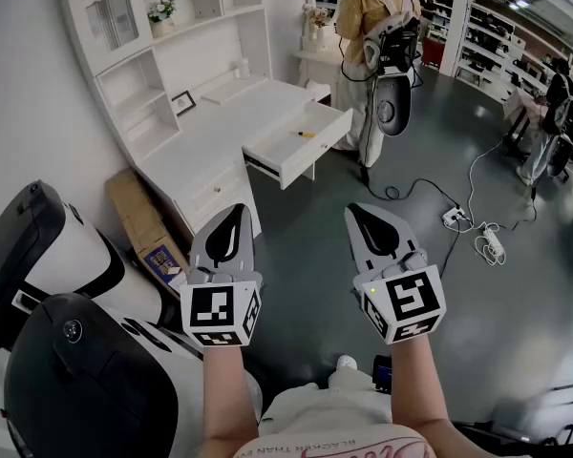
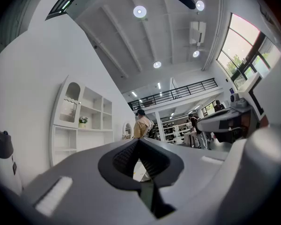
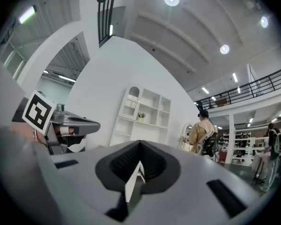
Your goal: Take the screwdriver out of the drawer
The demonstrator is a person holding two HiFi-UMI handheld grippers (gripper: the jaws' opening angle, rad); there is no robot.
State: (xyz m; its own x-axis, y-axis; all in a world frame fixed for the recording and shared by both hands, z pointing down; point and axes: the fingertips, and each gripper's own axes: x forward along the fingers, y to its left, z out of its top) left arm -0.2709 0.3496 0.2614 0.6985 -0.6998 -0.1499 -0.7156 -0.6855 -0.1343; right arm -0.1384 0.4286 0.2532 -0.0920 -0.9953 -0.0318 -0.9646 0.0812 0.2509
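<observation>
A white desk (image 1: pixel 220 132) stands well ahead of me with its drawer (image 1: pixel 301 146) pulled open. A small yellow-handled screwdriver (image 1: pixel 307 134) lies inside that drawer. Both grippers hover side by side over the grey floor, far short of the drawer. My left gripper (image 1: pixel 237 210) is shut with nothing in it; in its own view the left gripper (image 2: pixel 139 142) shows its jaw tips meeting. My right gripper (image 1: pixel 357 208) is likewise shut and empty, and the right gripper (image 3: pixel 139 145) points towards the shelf unit (image 3: pixel 140 118) above the desk.
A person in a yellow top (image 1: pixel 372 27) stands just beyond the drawer's right side. A flat cardboard box (image 1: pixel 143 219) leans against the desk's near end. A power strip and cables (image 1: pixel 463 219) lie on the floor to the right. A black-and-white machine (image 1: pixel 48 256) stands at my left.
</observation>
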